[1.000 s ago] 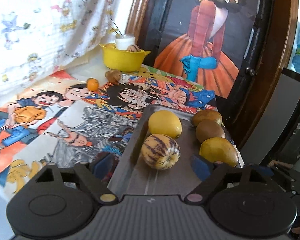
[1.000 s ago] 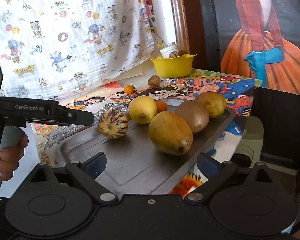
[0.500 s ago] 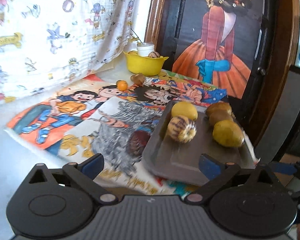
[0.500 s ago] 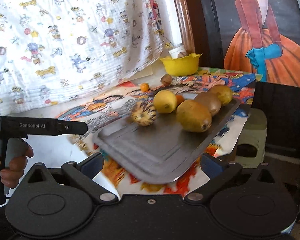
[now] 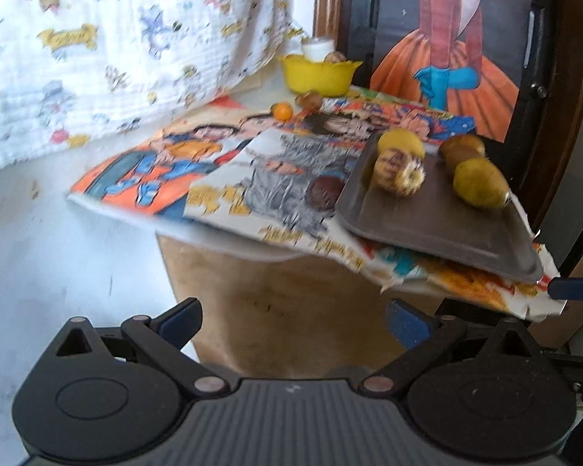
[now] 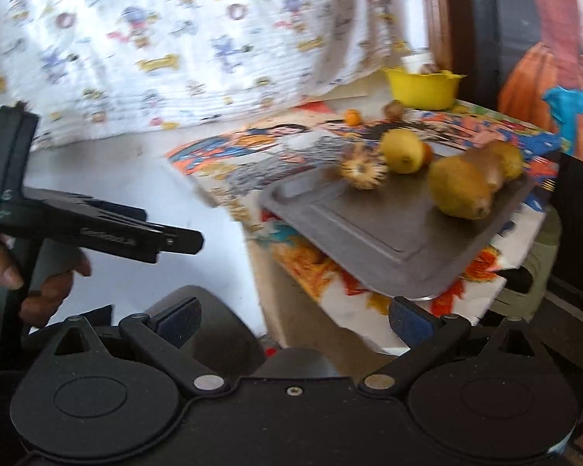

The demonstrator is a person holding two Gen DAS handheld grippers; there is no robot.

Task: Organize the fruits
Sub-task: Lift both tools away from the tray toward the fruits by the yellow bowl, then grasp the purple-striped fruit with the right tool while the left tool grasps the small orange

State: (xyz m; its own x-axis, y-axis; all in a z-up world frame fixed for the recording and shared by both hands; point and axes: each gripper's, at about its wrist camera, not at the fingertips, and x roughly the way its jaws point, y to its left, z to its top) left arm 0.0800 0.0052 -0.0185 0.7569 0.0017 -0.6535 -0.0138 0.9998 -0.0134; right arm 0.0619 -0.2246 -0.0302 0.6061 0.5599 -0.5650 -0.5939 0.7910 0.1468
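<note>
Resting on a grey tray (image 5: 439,229) at right of centre in the left view, the fruits — the long yellow one (image 5: 480,183) angled lower right — are seen well beyond both released grippers (image 5: 293,320) (image 6: 293,320); the right is judged nearer. Both are pulled back since a second ago.

Tray (image 5: 439,229) on poster (image 5: 229,171), at table's (image 5: 39,240) right edge, w/ five fruits at its far end. Behind tray, on poster: tangerine (image 5: 282,111) left of nut (image 5: 309,99). Bowl (image 5: 319,74) farther back, cup (image 5: 317,47) behind it.
</note>
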